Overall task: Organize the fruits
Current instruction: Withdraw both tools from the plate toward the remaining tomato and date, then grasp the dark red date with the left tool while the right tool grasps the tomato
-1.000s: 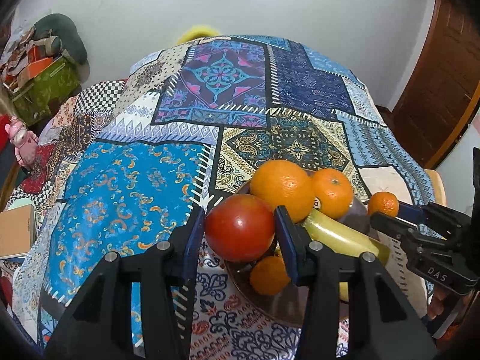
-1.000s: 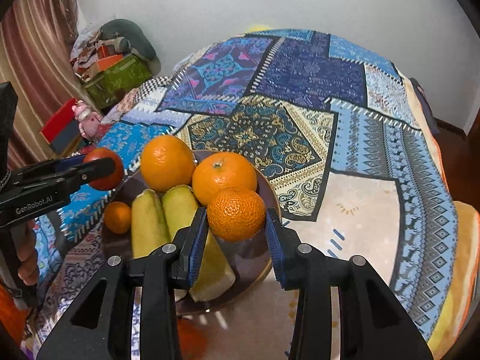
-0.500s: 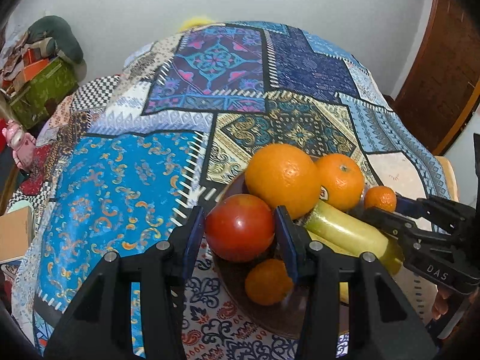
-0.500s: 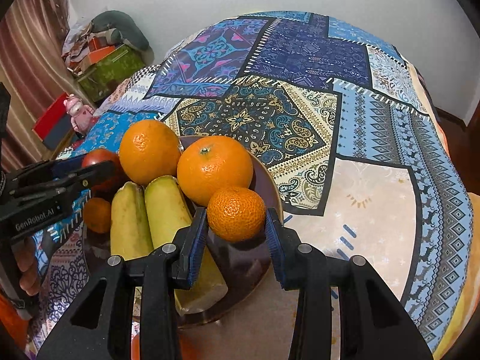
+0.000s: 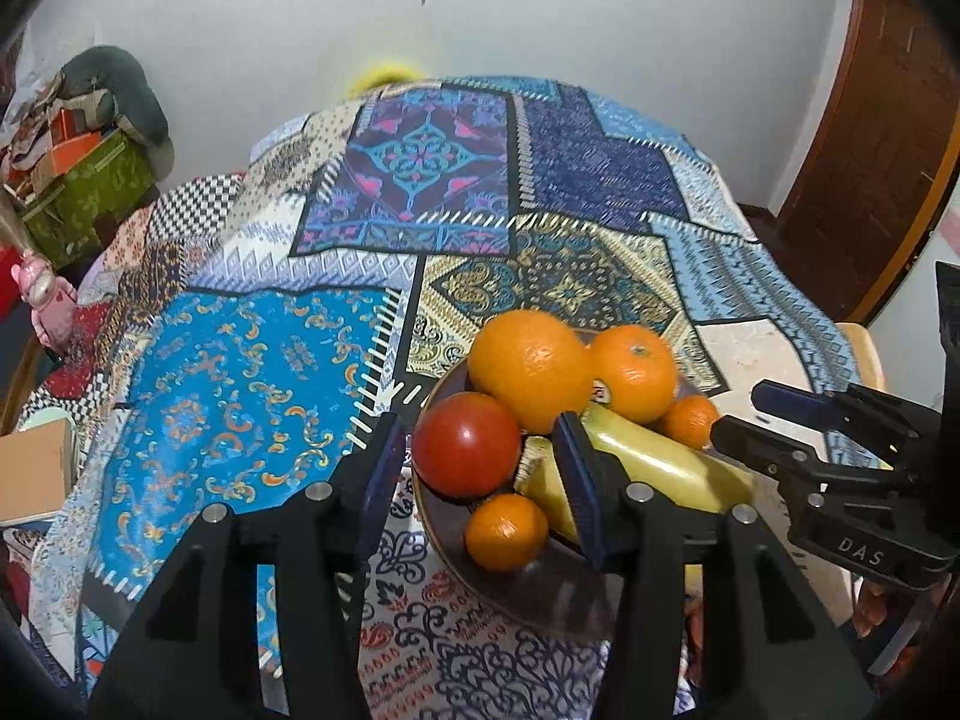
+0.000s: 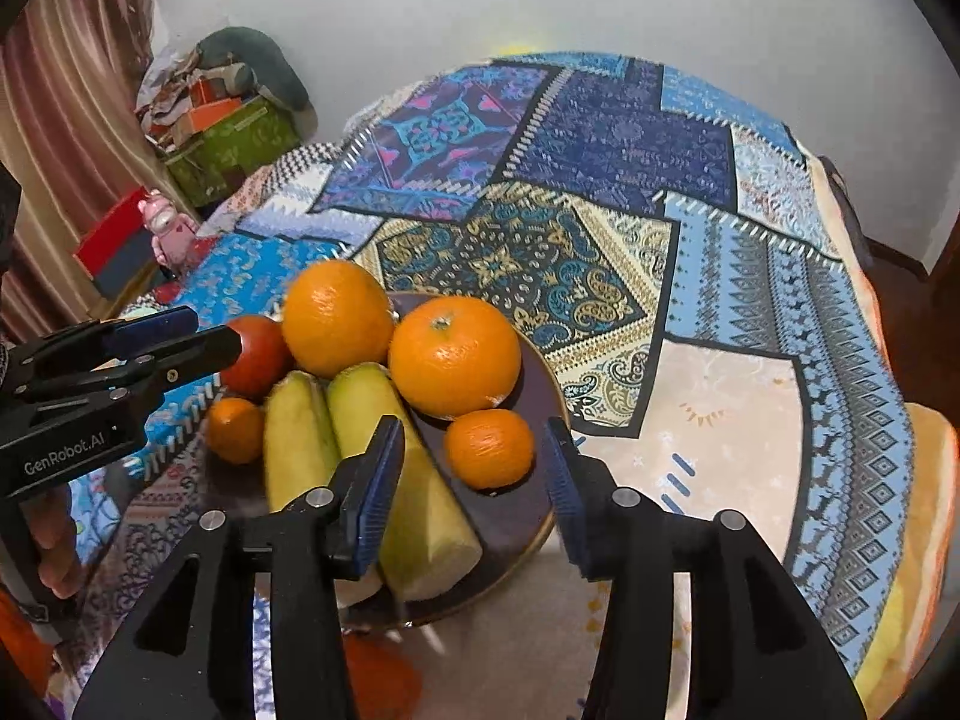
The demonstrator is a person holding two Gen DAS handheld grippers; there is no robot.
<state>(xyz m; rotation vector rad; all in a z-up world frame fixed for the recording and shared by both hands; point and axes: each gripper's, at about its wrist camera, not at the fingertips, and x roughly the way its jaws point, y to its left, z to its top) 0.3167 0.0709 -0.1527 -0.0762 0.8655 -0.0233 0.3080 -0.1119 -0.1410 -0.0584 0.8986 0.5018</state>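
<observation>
Fruit is piled on a dark plate [image 5: 445, 546] on the patterned cloth [image 5: 240, 396].

From the left wrist camera, the left gripper [image 5: 477, 474] is seen opened wide. A red fruit [image 5: 467, 444] sits between its fingers at the near side of the plate. A gap can be seen by the left finger, and the other finger is very close to the fruit; whether it touches cannot be told. That finger is pushed in beside the yellow bananas [image 5: 648, 462]. A big orange [image 5: 531, 369] is leaned right against the red fruit, and a small orange [image 5: 507, 531] lies just under it. If the gripper is pulled back crooked, the red fruit could be bumped and rolled off onto the cloth. The big orange could then be tipped down after it.

From the right wrist camera, the right gripper [image 6: 471, 483] is also seen opened wide. A little orange [image 6: 489, 447] lies between its fingers, with a gap on each side. It looks to be set on the plate, near the rim [image 6: 540, 534] and just beside a bigger orange [image 6: 454, 357]. A round fruit so close to the edge can be rolled off by a small knock. The left finger hangs over a banana [image 6: 432, 528], so the bananas could be dragged if the gripper is lifted carelessly
</observation>
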